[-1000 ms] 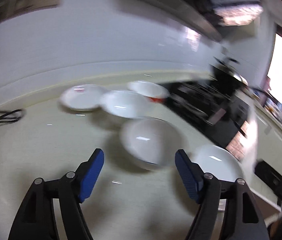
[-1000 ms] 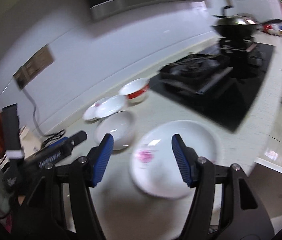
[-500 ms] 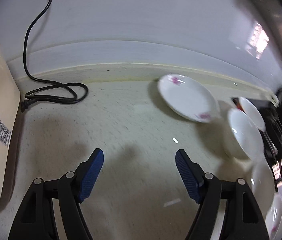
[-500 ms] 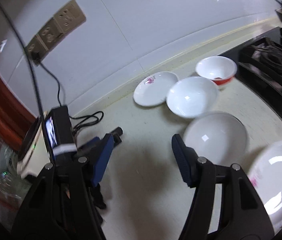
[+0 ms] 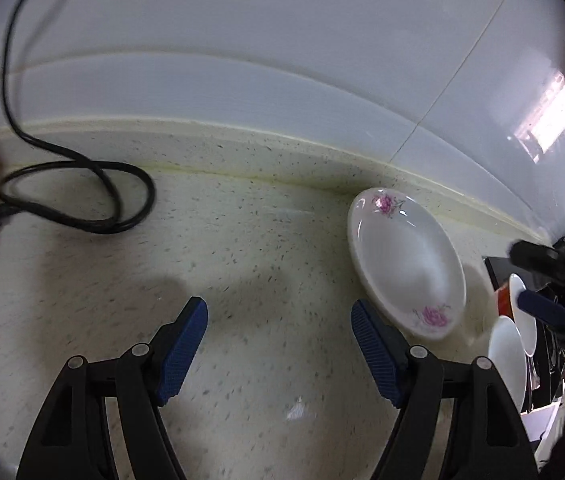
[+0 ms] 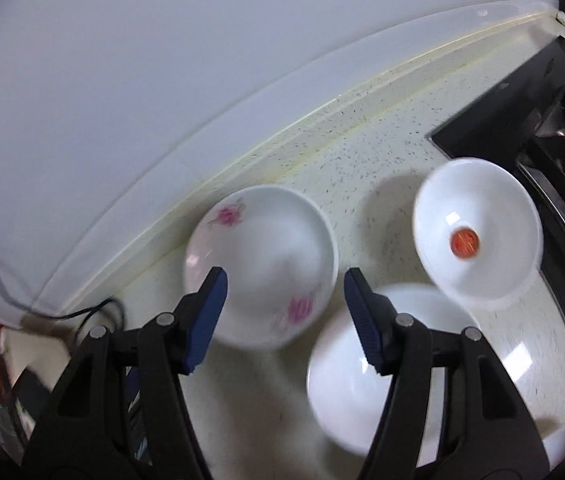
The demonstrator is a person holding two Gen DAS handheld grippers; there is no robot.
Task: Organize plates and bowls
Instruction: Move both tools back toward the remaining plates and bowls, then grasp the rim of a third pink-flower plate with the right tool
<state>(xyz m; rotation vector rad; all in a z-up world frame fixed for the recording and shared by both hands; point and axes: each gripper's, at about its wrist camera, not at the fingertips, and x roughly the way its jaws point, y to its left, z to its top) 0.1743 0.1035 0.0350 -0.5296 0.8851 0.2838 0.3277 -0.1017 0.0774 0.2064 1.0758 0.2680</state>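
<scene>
On speckled cream stone countertop (image 6: 362, 160), against the white wall: small white shallow plate with pink flower prints (image 6: 261, 264), lying flat near the backsplash seam. Just beside it, toward the black stove (image 6: 542, 92): plain white glossy bowl (image 6: 366, 364), nearest the camera, and white bowl with a red-orange round mark inside (image 6: 478, 236), further back. Whether the plate rim touches the plain bowl: cannot tell, blur.

Right gripper (image 6: 285, 292): blue-padded jaws apart, empty, hovering above the near edge of the flowered plate, pointing steeply down. Left gripper (image 5: 278, 332): jaws apart, empty, over bare countertop, flowered plate (image 5: 404, 262) just right of its right pad. Looped black power cable (image 5: 78, 196) well to the left, clear of the work.

Step in hand, as judged: approach to the flowered plate for pickup.

Recommended procedure:
- Slow down before descent; current views show motion blur.
- Align one pad under the rim, one above; grip at the near rim, not across the full width.
- Keep clear of the plain bowl at the right pad.
- Close firmly; glazed ceramic likely slippery.
- Lift level, then stack plates with plates, bowls with bowls.
- Hold the left gripper ready to steady a neighbouring bowl.
</scene>
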